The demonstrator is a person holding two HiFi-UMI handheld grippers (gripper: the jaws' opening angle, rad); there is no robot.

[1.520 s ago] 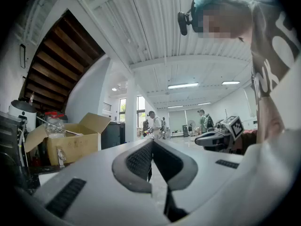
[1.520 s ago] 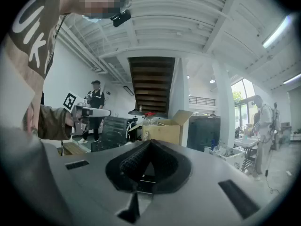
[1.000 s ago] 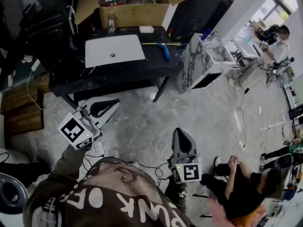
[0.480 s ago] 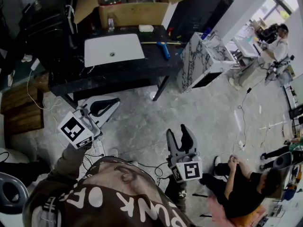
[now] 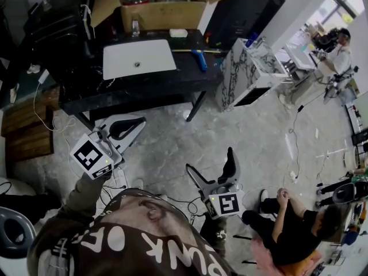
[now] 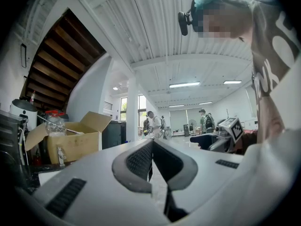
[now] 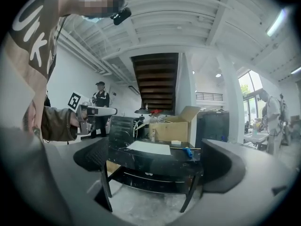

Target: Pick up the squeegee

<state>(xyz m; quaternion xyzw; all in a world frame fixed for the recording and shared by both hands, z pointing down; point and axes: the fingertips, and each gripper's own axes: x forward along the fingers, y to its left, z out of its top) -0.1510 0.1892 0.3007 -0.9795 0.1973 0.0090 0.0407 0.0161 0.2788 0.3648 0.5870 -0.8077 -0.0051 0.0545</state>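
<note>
1. Squeegee (image 5: 199, 60): blue plastic handle w/ thin pale blade bar at its far end. Lies flat on right part of glossy black table (image 5: 144, 88), just right of flat white panel (image 5: 138, 60).
2. Handle's long axis runs far-to-near, slanting a bit right; blade bar runs left-right.
3. Cardboard box (image 5: 161, 16) at table's far edge.
4. Left gripper (image 5: 137, 124): fingers together, nothing btwn.
5. Right gripper (image 5: 210, 161): fingers opening, wide apart, empty; well apart from table.

I see the squeegee (image 5: 199, 60) lying flat on the dark table (image 5: 184, 78), toward its far right corner. Its blue handle slants toward me, and its thin, pale blade bar runs across the far end. It lies just right of the white board (image 5: 138, 59), with nothing touching it.
</note>
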